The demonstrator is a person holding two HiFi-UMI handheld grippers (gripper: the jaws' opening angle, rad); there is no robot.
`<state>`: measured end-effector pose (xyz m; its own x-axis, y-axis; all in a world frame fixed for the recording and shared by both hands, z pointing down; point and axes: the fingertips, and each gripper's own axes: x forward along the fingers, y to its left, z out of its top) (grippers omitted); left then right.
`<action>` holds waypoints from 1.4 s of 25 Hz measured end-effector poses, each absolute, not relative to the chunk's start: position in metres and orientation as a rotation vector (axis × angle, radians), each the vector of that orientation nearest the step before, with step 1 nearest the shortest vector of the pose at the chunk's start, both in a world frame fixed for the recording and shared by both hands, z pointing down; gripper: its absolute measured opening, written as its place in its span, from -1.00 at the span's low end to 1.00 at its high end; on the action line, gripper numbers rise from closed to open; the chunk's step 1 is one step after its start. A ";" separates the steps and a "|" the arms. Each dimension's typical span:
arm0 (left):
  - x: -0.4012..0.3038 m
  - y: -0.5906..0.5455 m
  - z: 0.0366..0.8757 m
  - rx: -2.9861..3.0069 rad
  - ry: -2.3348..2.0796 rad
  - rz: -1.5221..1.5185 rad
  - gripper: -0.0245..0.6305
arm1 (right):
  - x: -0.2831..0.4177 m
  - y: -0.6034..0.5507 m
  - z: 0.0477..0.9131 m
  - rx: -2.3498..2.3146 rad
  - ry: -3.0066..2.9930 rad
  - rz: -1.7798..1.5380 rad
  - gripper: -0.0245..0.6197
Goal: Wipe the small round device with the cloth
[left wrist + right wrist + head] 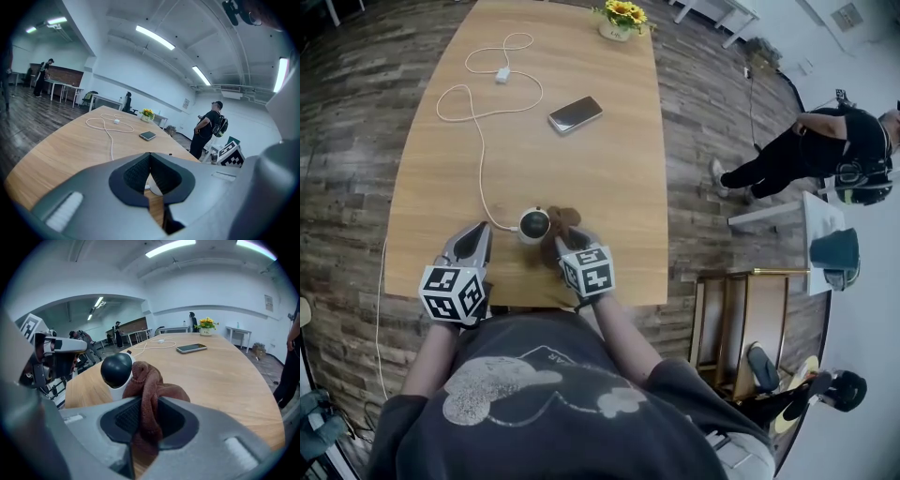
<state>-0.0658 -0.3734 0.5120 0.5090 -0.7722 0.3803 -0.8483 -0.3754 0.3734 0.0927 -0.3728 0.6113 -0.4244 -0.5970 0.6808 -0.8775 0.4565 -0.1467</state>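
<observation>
The small round device (533, 225), a white body with a black dome, stands near the table's front edge on a white cable (478, 150). In the right gripper view the device (116, 371) sits just left of the brown cloth (149, 383), which touches its side. My right gripper (149, 405) is shut on the cloth (566, 221), right of the device. My left gripper (476, 234) rests left of the device, its jaws shut with nothing between them (150, 155). A sliver of the white device (154, 186) shows below its pads.
On the wooden table (609, 187), a phone (575, 114) lies mid-table, a white charger block (502, 75) further back, a sunflower pot (621, 21) at the far end. A person (825, 141) stands to the right; wooden furniture (750, 323) is beside the table.
</observation>
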 end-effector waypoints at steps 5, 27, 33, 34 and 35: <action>-0.063 -0.374 0.515 2.216 -1.332 0.185 -0.87 | 0.098 -0.375 0.604 1.234 -2.200 0.665 -0.68; -0.084 -0.385 0.504 2.168 -1.450 0.115 -0.87 | 0.052 -0.428 0.516 0.963 -2.442 0.360 -0.68; -0.095 -0.385 0.509 2.136 -1.474 0.112 -0.87 | 0.051 -0.438 0.537 0.921 -2.417 0.430 -0.68; -0.096 -0.385 0.509 2.131 -1.478 0.112 -0.87 | 0.052 -0.440 0.539 0.915 -2.411 0.429 -0.68; -0.097 -0.385 0.510 2.126 -1.481 0.113 -0.87 | 0.054 -0.442 0.542 0.908 -2.402 0.427 -0.68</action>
<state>-0.0974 -0.3851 0.5102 0.3924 -0.8448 0.3638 -0.8902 -0.2493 0.3812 0.0537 -0.4420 0.5418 -0.6326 -0.5139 0.5794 -0.6823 0.7238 -0.1028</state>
